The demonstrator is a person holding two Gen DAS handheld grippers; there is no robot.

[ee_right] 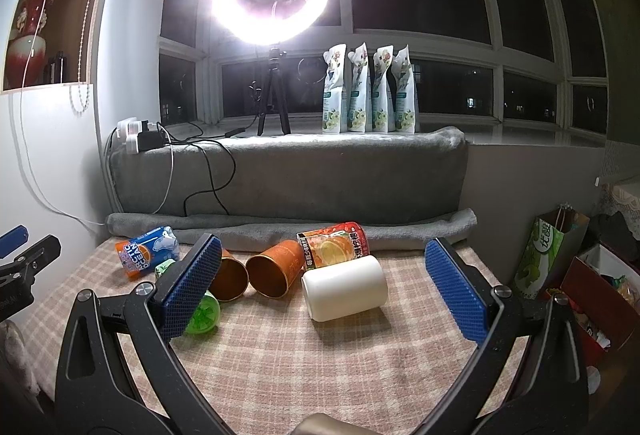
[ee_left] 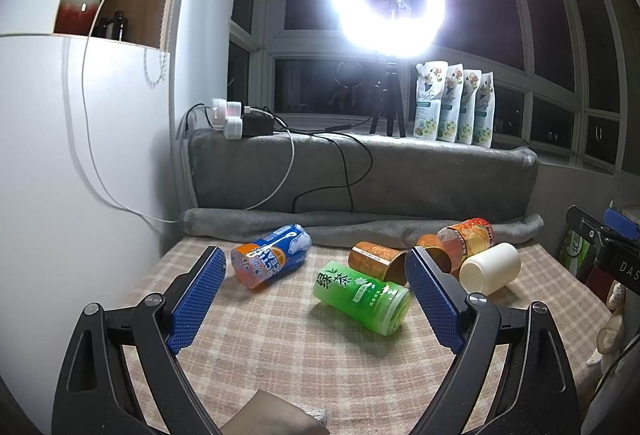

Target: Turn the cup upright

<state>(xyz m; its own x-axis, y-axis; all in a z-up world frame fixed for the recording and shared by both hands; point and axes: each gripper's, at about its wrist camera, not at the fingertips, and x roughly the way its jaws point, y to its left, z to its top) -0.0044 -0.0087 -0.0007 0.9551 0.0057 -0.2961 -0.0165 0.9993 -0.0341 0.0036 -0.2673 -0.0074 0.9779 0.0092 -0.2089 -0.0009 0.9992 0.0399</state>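
Blue ribbed pads are lining both grippers. The left gripper [ee_left: 314, 273] is hovering with its jaws spread wide, gripping nothing; the right gripper [ee_right: 322, 265] is likewise hovering spread and empty. The white cup [ee_right: 345, 287] is lying on its side on the checked cloth [ee_right: 320, 363] (the landmark used below). Just behind the white cup, a red-orange fruit cup [ee_right: 334, 243] is lying flat, touching it. Left of the white cup, two brown cups [ee_right: 274, 272] are lying with their mouths facing the camera. Further left, a green cup [ee_left: 360, 297] and a blue-orange cup [ee_left: 272, 259] are lying tipped over.
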